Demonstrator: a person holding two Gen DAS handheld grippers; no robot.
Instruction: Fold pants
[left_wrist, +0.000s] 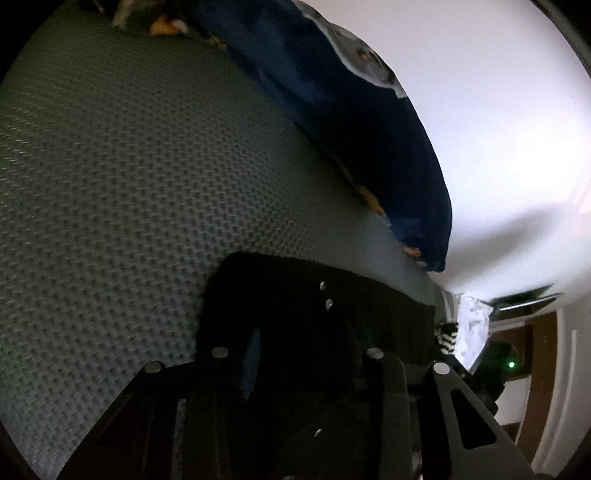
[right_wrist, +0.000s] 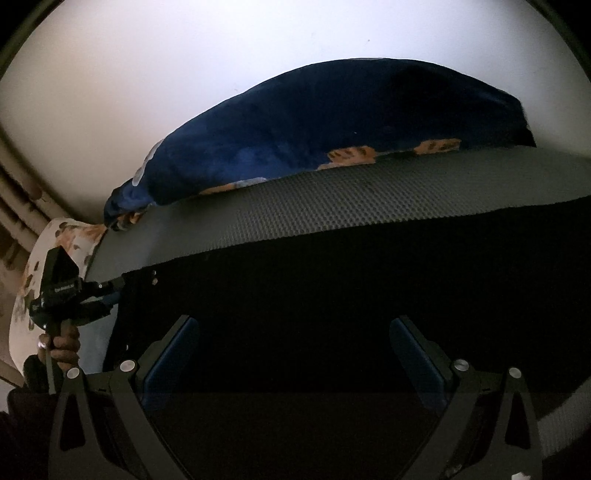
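Note:
Black pants (right_wrist: 332, 280) lie flat on a grey textured mattress (right_wrist: 369, 195). In the left wrist view the pants (left_wrist: 295, 295) fill the lower middle, with small metal buttons showing. My left gripper (left_wrist: 295, 354) sits at the pants' corner and looks shut on the fabric; it also shows at the pants' left edge in the right wrist view (right_wrist: 107, 295), held by a hand. My right gripper (right_wrist: 295, 332) is open, fingers wide apart just above the pants' near edge, holding nothing.
A dark blue blanket with orange prints (right_wrist: 314, 125) lies bunched along the far edge of the mattress (left_wrist: 110, 166) against a white wall (right_wrist: 184, 55). A floral pillow (right_wrist: 62, 240) lies at the left. A wooden door (left_wrist: 543, 350) stands at right.

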